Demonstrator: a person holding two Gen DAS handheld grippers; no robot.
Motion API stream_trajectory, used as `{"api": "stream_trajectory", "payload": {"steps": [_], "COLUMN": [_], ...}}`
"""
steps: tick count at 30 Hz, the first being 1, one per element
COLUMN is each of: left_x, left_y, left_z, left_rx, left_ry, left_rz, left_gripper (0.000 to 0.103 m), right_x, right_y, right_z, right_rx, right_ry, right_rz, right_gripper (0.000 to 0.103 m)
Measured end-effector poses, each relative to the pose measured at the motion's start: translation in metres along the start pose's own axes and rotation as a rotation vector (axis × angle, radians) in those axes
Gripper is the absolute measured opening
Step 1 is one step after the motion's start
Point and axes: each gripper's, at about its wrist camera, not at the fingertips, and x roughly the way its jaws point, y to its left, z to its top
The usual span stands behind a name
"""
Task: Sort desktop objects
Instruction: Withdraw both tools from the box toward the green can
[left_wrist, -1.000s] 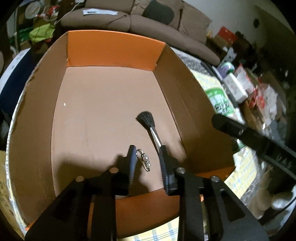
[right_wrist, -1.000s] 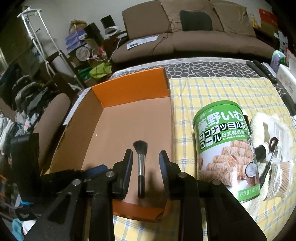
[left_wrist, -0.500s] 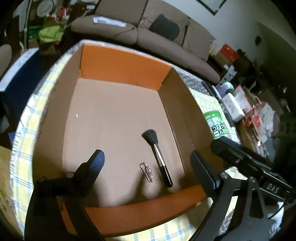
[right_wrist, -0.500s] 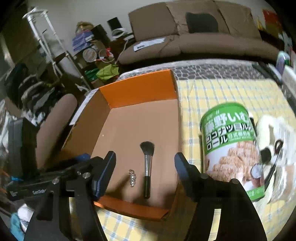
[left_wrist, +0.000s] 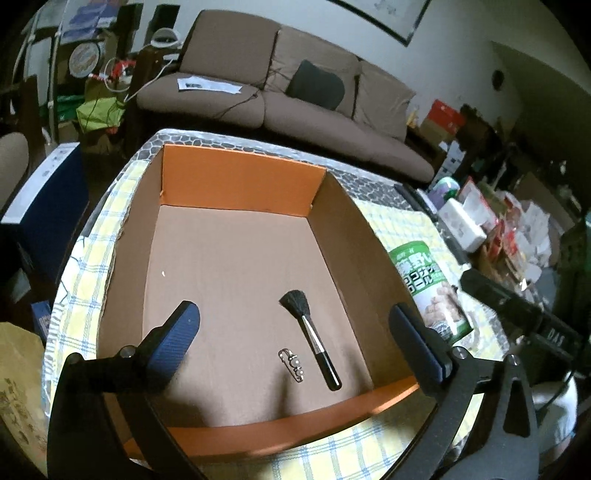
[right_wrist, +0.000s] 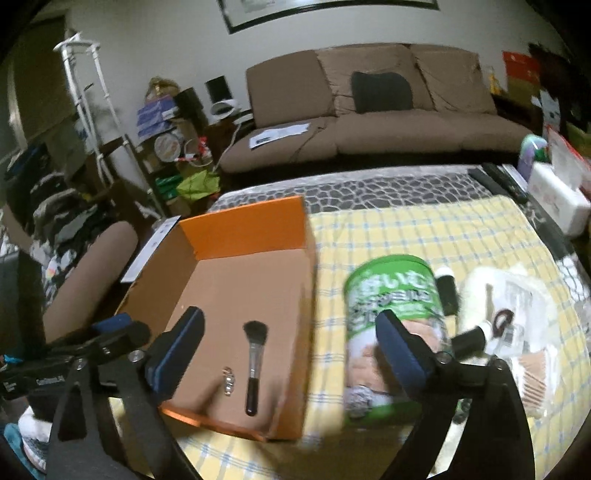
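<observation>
Cardboard box (left_wrist: 369, 243), open-topped, brown-floored with orange end walls, standing on a yellow-and-blue checked tablecloth (right_wrist: 424, 229); contents two items, both lying flat on the floor near the nearer orange wall. Item one: black-bristled makeup brush with silver ferrule and black handle (left_wrist: 312, 336), bristles pointing toward the far wall. Item two: small silver metal clasp or hair clip (left_wrist: 291, 365), just beside the brush handle on its left, not touching it; its detail is too small to tell.

Left gripper (left_wrist: 295, 339), black frame with dark blue ribbed pads, above the box's near end; jaws opening, already spread wide, nothing pressed between them, brush and clip lying loose on the floor below the gap. Right gripper (right_wrist: 291, 354), same build, over the box's right wall; jaws opening, wide, gripping nothing. On the left gripper's body seen from the right wrist view, white lettering too blurred to read with confidence; on the right gripper's body seen from the left wrist view, letters "DAS".

Tall green-and-white cylindrical tin (right_wrist: 395, 317) upright on the cloth just right of the box; label in Japanese characters with pictured wafer rolls, blurred in the right view, partly legible katakana in the left view. Further right: white fluffy cloth (right_wrist: 517, 288) carrying small dark bottles and a dark ring-shaped item. Brown three-seat sofa (right_wrist: 369, 122) behind the table, white printed sheet on its seat.
</observation>
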Motion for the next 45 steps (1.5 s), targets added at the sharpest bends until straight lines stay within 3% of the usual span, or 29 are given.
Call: {"api": "stream_trajectory", "payload": {"steps": [12,23,38,45], "left_x": [0.009,0.007,0.022,0.036], "left_y": [-0.02,-0.06,-0.157,-0.196], "left_z": [-0.009,-0.024,-0.03,-0.029], "left_rx": [0.086,0.123,0.216,0.231], "left_ry": [0.037,0.08,0.105,0.134], "left_rz": [0.012,-0.088,-0.187,-0.203], "left_gripper": [0.103,0.103,0.103,0.103], "right_x": [-0.018,-0.032,-0.029,-0.041], "right_y": [-0.044,-0.079,-0.138,-0.153], "right_z": [-0.006,-0.006,-0.023,-0.021], "right_rx": [0.028,0.086,0.351,0.413], "right_ry": [-0.002,0.005,0.074,0.04], "right_rz": [-0.102,-0.129,0.033,0.058], "right_gripper": [0.097,0.097,0.097,0.097]}}
